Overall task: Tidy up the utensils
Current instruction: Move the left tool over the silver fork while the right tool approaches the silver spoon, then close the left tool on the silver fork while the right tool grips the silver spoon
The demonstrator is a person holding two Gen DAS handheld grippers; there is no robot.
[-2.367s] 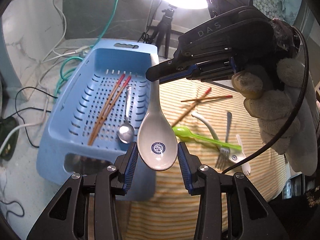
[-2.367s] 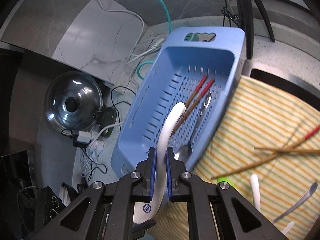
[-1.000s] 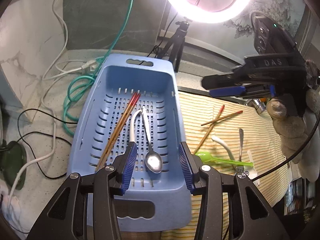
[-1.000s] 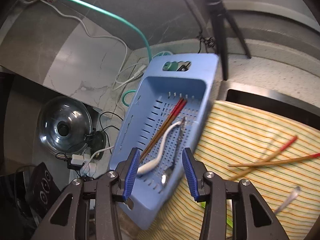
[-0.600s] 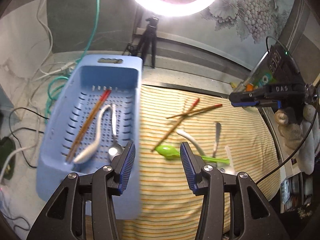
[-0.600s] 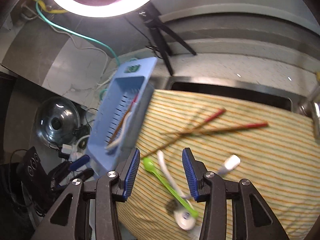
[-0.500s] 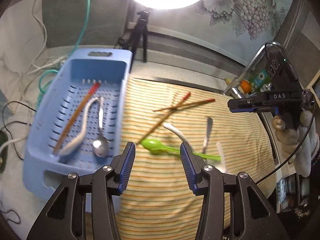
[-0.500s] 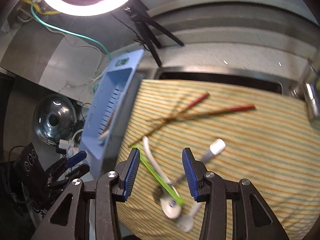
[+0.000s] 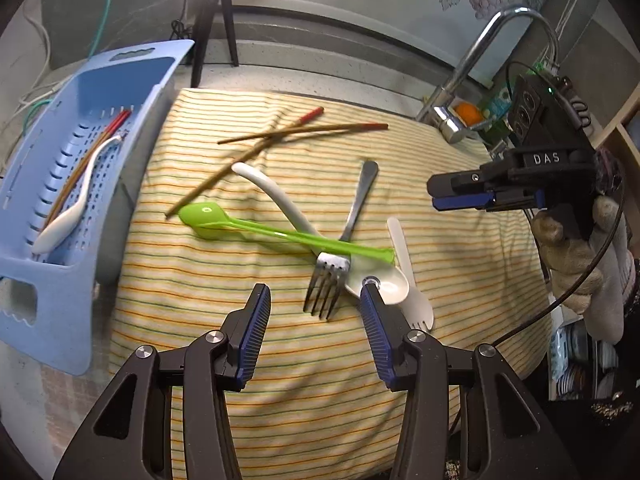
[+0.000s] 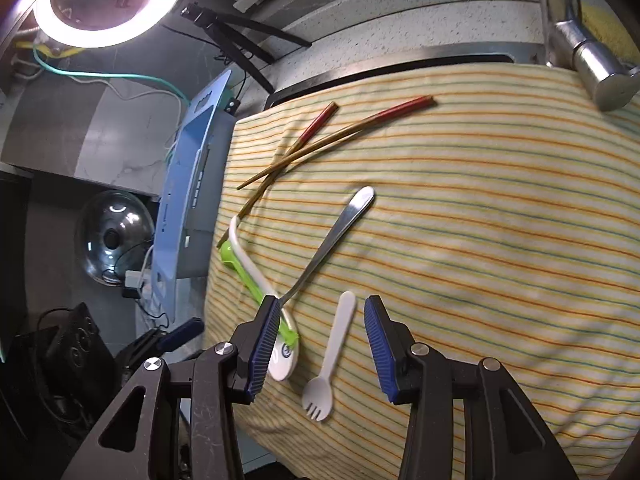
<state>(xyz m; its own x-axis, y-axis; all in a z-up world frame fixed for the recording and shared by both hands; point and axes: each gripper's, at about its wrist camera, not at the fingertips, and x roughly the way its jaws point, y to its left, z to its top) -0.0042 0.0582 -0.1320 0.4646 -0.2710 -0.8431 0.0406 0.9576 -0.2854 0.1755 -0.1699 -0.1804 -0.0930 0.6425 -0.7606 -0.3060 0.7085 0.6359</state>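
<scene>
Blue basket: the pale blue perforated plastic basket [image 9: 60,184] sits at the far left, just beside the cloth; it holds a pair of red-tipped wooden chopsticks [image 9: 86,160] and a white ceramic soup spoon [image 9: 66,216].
Striped cloth: the yellow striped cloth [image 9: 280,360] covers the tabletop and carries everything left to sort.
Loose chopsticks: two red-tipped wooden chopsticks [image 9: 280,136] lie crossed near the cloth's far edge, well apart from both grippers.
Green spoon: a long lime-green plastic spoon [image 9: 272,232] lies across the pile, its handle resting over the fork and the second spoon.
Left gripper: the left gripper [image 9: 316,320] hovers low with its blue-padded fingers [image 9: 254,328] spread wide and empty, the fork's tines between them.
Steel fork: the stainless steel fork [image 9: 340,256] lies under the green handle, tines toward the left gripper.
White spoon: a second white ceramic soup spoon [image 9: 288,204] has its bowl touching the fork's head.
White spork: a small white plastic spork [image 10: 332,356] lies just beside that bowl.
Right gripper: the right gripper [image 10: 320,340] is spread wide too, holding nothing, with the spork between its fingers.
Doing it well: I'd judge the spork the cleanest pick for the right side, closing across its thin handle; the fork looks pinned, so lifting the green spoon first should avoid dragging the pile.
</scene>
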